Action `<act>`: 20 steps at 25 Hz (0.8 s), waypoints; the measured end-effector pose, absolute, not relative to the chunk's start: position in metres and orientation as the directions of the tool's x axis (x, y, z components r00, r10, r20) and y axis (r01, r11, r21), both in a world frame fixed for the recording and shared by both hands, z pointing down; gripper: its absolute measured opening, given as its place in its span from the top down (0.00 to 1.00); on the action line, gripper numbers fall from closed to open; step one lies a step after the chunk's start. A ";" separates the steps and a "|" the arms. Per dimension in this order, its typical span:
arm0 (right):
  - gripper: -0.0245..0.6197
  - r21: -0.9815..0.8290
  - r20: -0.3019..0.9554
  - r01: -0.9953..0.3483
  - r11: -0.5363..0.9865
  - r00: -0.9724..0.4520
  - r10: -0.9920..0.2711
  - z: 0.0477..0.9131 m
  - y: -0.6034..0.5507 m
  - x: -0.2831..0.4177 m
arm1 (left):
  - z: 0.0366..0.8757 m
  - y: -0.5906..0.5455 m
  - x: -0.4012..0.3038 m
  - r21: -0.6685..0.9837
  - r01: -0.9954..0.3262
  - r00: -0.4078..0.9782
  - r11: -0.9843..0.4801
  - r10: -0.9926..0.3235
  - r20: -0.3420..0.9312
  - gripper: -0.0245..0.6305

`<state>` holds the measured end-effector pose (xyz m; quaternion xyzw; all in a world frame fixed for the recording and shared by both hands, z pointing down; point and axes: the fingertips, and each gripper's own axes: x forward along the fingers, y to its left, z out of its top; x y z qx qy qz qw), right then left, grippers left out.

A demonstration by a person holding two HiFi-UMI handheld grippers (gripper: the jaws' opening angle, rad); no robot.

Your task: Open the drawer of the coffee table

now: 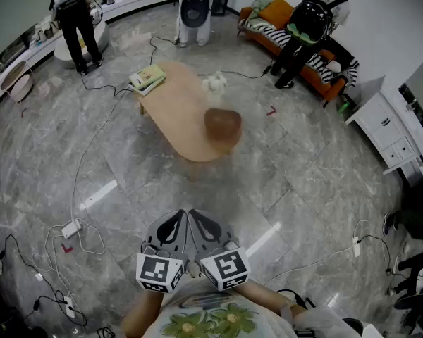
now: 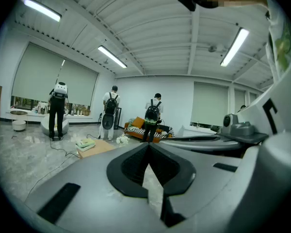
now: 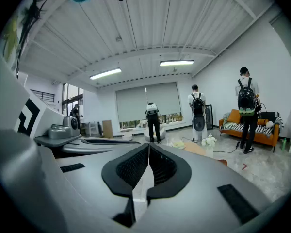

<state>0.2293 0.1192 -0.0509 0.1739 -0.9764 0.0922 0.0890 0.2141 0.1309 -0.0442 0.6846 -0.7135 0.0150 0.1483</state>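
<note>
The light wooden coffee table (image 1: 183, 115) stands in the middle of the room, well ahead of me; no drawer shows from here. On it lie stacked books (image 1: 147, 78), a white flower bunch (image 1: 215, 83) and a brown round object (image 1: 222, 125). My left gripper (image 1: 180, 217) and right gripper (image 1: 195, 217) are side by side close to my body, both shut and empty. In the left gripper view the jaws (image 2: 149, 145) meet, with the table (image 2: 98, 147) far beyond. The right gripper view shows its jaws (image 3: 149, 145) closed, with the table (image 3: 203, 151) to the right.
Three people with backpacks (image 1: 76, 20) (image 1: 194, 5) (image 1: 307, 27) stand at the far side. An orange sofa (image 1: 282, 23) is at the back right, a white cabinet (image 1: 388, 129) at the right. Cables and a power strip (image 1: 70, 229) lie on the marble floor at the left.
</note>
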 end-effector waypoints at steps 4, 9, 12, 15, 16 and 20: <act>0.93 -0.149 0.204 -0.357 0.922 -0.924 -0.325 -0.045 0.117 0.233 | -0.040 0.128 0.216 0.178 -0.982 -0.020 0.062 -0.973 0.231 0.95; 0.93 -0.219 0.187 -0.306 0.926 -0.945 -0.268 -0.042 0.118 0.228 | -0.037 0.127 0.210 0.170 -0.983 -0.031 0.075 -0.968 0.247 0.95; 0.93 -0.215 0.200 -0.264 0.940 -0.954 -0.223 -0.037 0.119 0.229 | -0.035 0.125 0.209 0.160 -0.985 -0.028 0.071 -0.966 0.257 0.95; 0.93 -0.221 0.201 -0.232 0.947 -0.961 -0.189 -0.036 0.115 0.233 | -0.034 0.120 0.213 0.159 -0.985 -0.018 0.061 -0.965 0.261 0.95; 0.93 -0.226 0.202 -0.217 0.950 -0.964 -0.172 -0.035 0.113 0.234 | -0.033 0.117 0.215 0.160 -0.986 -0.010 0.054 -0.965 0.262 0.95; 0.93 -0.258 0.203 -0.146 0.955 -0.975 -0.094 -0.029 0.109 0.237 | -0.030 0.111 0.218 0.147 -0.988 -0.016 0.056 -0.964 0.264 0.95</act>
